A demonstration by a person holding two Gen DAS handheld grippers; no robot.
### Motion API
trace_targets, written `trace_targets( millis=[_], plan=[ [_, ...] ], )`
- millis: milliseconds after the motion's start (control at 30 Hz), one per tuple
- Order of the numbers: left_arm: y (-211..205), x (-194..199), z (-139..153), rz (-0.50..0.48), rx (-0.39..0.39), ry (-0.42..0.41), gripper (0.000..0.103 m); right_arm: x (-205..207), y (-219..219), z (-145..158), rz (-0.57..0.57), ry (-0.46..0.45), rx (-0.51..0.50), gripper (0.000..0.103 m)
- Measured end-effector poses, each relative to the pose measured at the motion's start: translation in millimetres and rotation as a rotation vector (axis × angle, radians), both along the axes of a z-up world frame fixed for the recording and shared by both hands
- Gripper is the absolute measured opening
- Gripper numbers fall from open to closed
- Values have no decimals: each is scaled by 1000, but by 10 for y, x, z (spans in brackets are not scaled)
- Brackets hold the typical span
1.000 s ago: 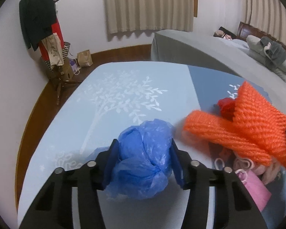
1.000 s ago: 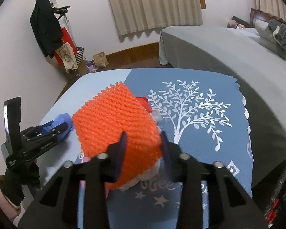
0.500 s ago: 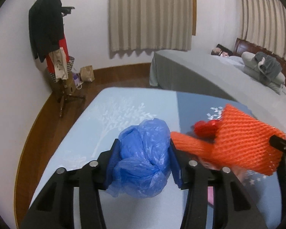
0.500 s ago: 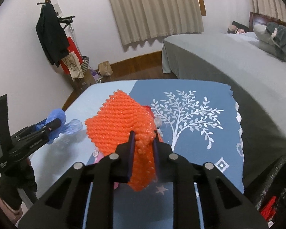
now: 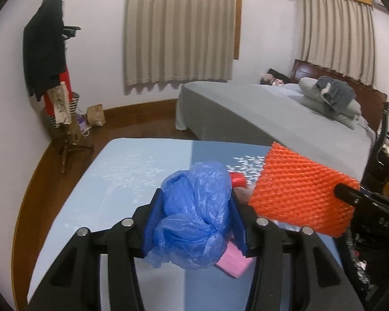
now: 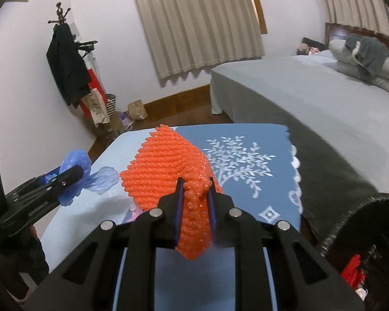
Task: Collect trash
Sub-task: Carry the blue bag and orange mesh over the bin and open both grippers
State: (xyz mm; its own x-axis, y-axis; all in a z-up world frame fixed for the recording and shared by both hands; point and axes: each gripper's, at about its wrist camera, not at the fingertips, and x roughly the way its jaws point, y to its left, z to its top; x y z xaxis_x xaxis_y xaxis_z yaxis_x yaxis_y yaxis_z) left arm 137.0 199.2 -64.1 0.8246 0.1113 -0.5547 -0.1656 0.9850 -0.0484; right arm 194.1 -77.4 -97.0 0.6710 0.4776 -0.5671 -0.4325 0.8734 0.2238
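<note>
My left gripper (image 5: pixel 194 217) is shut on a crumpled blue plastic bag (image 5: pixel 197 207) and holds it above the blue tablecloth (image 5: pixel 132 171). My right gripper (image 6: pixel 194 194) is shut on an orange foam net (image 6: pixel 166 165) and holds it lifted off the table. The net also shows at the right of the left wrist view (image 5: pixel 298 194), and the blue bag at the left of the right wrist view (image 6: pixel 75 165). A pink packet (image 5: pixel 233 261) and a red item (image 5: pixel 237 180) lie on the table below.
A black bin with a dark liner (image 6: pixel 365 248) stands at the table's right front corner. A grey bed (image 6: pixel 311 108) lies beyond the table. A coat stand (image 5: pixel 51 77) with bags at its foot is at the back left.
Both grippers have risen from the table with their loads. The right gripper has closed tighter on the orange net, and the net has lifted off the pink and red items.
</note>
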Motion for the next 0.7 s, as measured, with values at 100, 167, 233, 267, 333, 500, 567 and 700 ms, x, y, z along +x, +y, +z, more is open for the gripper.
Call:
trace_targets(
  millis=[100,167,233,267,333,500,567,700],
  plan=[
    [-109,-13,11,-24,3,-1,48,-49,-147,8,-32,3,4,16],
    [-197,-33,12,-43,-1,0,48,-94,-244,11,-50,2,2,16],
    [-272,-58,18,-58,1,-3,48,-120,-297,22,-61,0,0,16],
    [-311,-64,23,-66,2,-3,48,-144,-349,18,-70,1,0,16],
    [-365,-65,31,-80,-1,-4,48,-179,-420,13,-83,4,2,16],
    [-521,-96,60,-118,-3,-11,48,-239,-562,37,-109,6,12,16],
    [-590,-103,75,-134,0,-14,48,-269,-625,57,-119,1,17,16],
    [-708,-101,91,-162,-3,-17,48,-313,-736,89,-141,-8,23,16]
  ],
)
